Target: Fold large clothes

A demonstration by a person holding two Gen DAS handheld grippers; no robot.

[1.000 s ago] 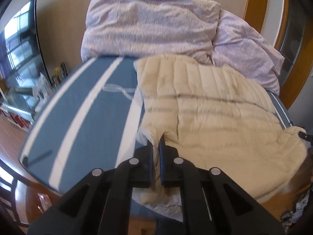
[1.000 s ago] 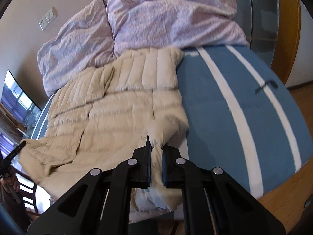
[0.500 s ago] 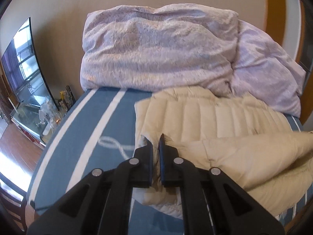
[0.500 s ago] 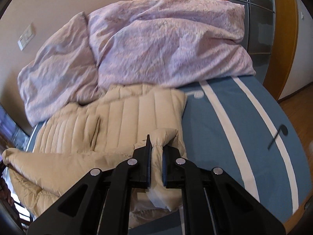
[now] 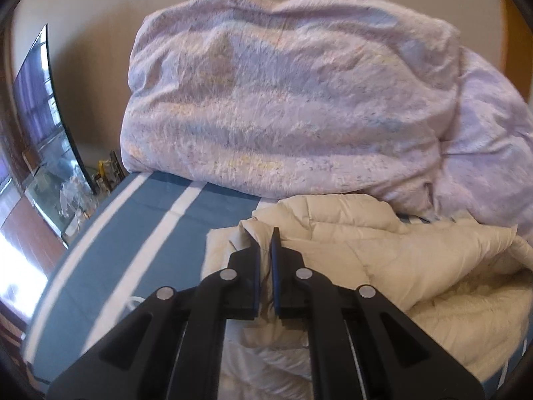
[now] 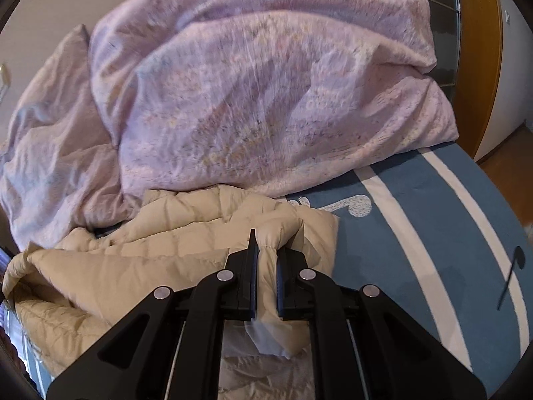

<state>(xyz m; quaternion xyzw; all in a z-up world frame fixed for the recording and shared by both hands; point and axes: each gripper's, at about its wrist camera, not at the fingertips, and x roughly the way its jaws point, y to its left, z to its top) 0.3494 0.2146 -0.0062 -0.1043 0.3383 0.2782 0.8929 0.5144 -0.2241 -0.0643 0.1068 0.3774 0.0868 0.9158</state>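
Left gripper (image 5: 265, 243) jaws clamped on cream puffer jacket (image 5: 399, 266) edge; right gripper (image 6: 266, 246) jaws likewise; jacket doubled over on blue striped bed (image 5: 140, 233), near lilac duvet (image 5: 283, 100).

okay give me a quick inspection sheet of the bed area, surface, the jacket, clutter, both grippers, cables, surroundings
Surface: blue bedspread with white stripes.
Job's things: beige puffer jacket, near part doubled over the rest.
Clutter: lilac duvet heaped at the far end, touching the jacket.
Grippers: left gripper and right gripper each shut on a jacket edge.
Cables: nothing seen.
Surroundings: television left, wooden door frame right.
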